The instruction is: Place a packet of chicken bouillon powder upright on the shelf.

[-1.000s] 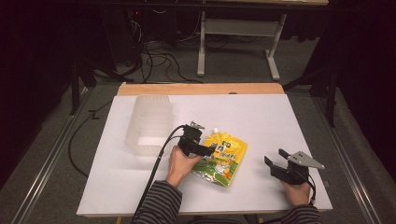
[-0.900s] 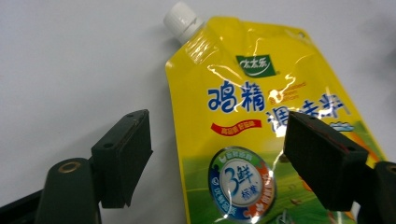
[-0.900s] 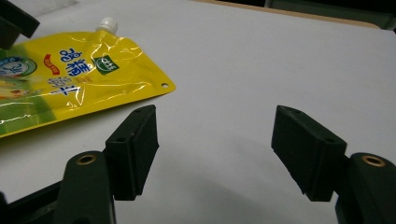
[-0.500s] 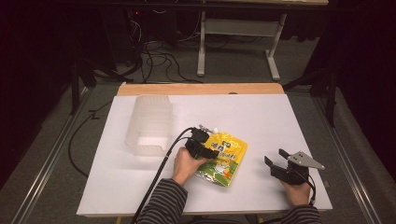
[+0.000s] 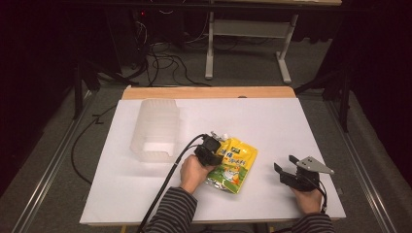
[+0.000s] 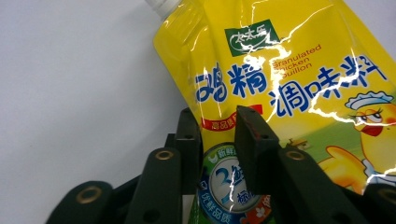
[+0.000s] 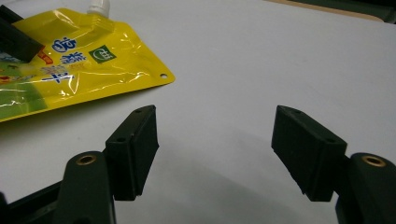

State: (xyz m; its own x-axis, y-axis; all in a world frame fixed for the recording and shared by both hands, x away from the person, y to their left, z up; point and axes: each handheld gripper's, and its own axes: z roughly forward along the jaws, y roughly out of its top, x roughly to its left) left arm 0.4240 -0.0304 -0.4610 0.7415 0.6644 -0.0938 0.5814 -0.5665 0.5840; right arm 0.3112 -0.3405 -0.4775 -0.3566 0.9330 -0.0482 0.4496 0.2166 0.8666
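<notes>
A yellow spouted bouillon pouch lies flat on the white table, a little right of centre. My left gripper sits at the pouch's left edge. In the left gripper view its jaws have just been closing, and that gripper now pinches the edge of the pouch, one jaw beneath the film and one on top. My right gripper rests near the table's front right, open and empty. In the right gripper view the gripper spans bare table, with the pouch off to the upper left.
A clear ribbed plastic container lies on the table to the left of the pouch. A wooden strip runs along the table's far edge. Cables and a desk frame stand on the floor beyond.
My left gripper has slid a little right onto the pouch's edge and its jaws have closed on it. The right gripper has stayed put.
</notes>
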